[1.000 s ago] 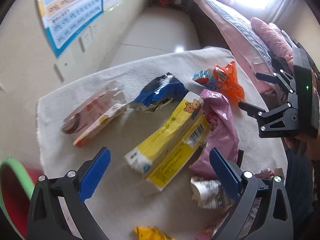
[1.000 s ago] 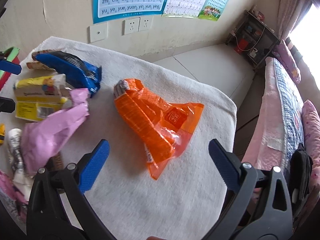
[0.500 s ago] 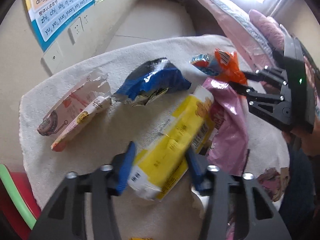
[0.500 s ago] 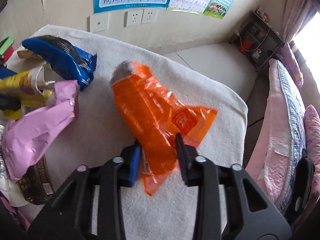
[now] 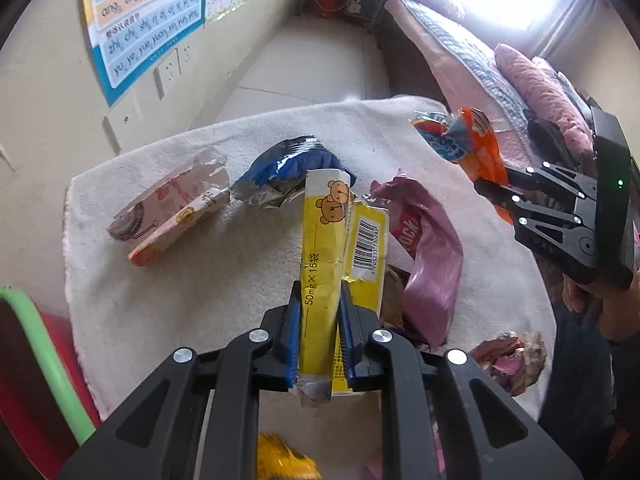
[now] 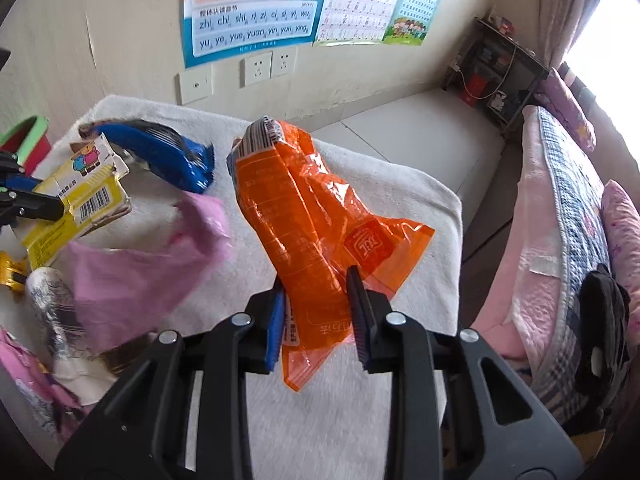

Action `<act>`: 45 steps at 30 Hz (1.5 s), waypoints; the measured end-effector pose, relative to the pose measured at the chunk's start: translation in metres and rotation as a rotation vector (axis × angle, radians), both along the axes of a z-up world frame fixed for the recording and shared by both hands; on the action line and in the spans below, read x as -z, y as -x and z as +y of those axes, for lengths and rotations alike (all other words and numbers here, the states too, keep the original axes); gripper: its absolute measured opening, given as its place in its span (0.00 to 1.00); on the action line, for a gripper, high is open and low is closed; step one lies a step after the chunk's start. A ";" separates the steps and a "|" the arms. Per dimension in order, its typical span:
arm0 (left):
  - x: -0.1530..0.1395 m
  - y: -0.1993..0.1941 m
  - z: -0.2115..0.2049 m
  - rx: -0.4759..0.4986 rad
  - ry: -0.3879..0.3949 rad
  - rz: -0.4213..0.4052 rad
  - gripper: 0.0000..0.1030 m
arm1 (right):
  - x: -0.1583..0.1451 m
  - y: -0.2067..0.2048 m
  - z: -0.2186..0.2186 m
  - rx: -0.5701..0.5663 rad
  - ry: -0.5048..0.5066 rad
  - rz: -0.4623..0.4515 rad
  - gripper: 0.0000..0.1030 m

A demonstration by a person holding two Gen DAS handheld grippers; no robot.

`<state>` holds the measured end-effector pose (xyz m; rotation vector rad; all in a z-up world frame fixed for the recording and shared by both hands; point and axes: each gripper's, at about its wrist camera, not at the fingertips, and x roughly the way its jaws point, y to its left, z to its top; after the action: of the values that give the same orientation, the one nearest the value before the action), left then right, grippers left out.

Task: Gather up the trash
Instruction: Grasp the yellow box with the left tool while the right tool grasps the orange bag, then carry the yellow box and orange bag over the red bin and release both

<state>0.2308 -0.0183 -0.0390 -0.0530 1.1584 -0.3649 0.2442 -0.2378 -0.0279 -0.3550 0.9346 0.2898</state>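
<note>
Both tools have something pinched. Left tool (image 5: 320, 340) has its jaws closing on the yellow packet (image 5: 324, 248), the one printed with a little bear and a barcode; the packet runs straight out from between the blue pads, its near end sticking back past them. Right tool (image 6: 316, 316) is clamped on the orange wrapper (image 6: 304, 216), which stands up and away from the pads, its loose bottom corner hanging below them.

From the left wrist you get the whole spread on the white-towelled bench (image 5: 224, 280): a torn pink-and-white carton (image 5: 168, 216) lying apart to the left, a blue foil bag (image 5: 288, 176) just behind the yellow packet's far end, a pink bag (image 5: 428, 264) close on its right, a crumpled scrap (image 5: 508, 360) near the bench's right edge, and a green-rimmed red bin (image 5: 36, 360) beside the bench on the left. The right tool shows there too, at the right edge, gripping the orange wrapper.

Right wrist view adds what the other misses: the wall sockets (image 6: 268, 66) under the pinyin poster (image 6: 252, 4), the bed (image 6: 560, 240) with its checked quilt on the right, and a white patterned wrapper (image 6: 52, 304) lying under the pink bag's near end. It catches the left tool only as a dark edge at the far left, touching the yellow packet.
</note>
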 end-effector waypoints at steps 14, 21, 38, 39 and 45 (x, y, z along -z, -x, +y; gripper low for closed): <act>-0.043 0.057 0.008 -0.076 0.011 -0.080 0.14 | -0.039 0.051 -0.001 0.042 -0.101 -0.020 0.28; -0.066 0.085 0.012 -0.115 0.019 -0.142 0.14 | -0.057 0.073 -0.005 0.080 -0.135 -0.035 0.28; -0.090 0.125 0.048 -0.221 0.008 -0.217 0.14 | -0.090 0.101 0.037 0.017 -0.135 -0.089 0.28; -0.091 0.126 0.051 -0.228 0.007 -0.220 0.14 | -0.091 0.102 0.042 0.009 -0.138 -0.089 0.28; -0.096 0.136 0.076 -0.284 0.003 -0.241 0.14 | -0.095 0.102 0.075 -0.044 -0.162 -0.079 0.28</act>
<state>0.0951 0.0581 0.0567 -0.1694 0.8969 -0.1167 0.1419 -0.1628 0.0674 -0.2366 0.8201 0.3869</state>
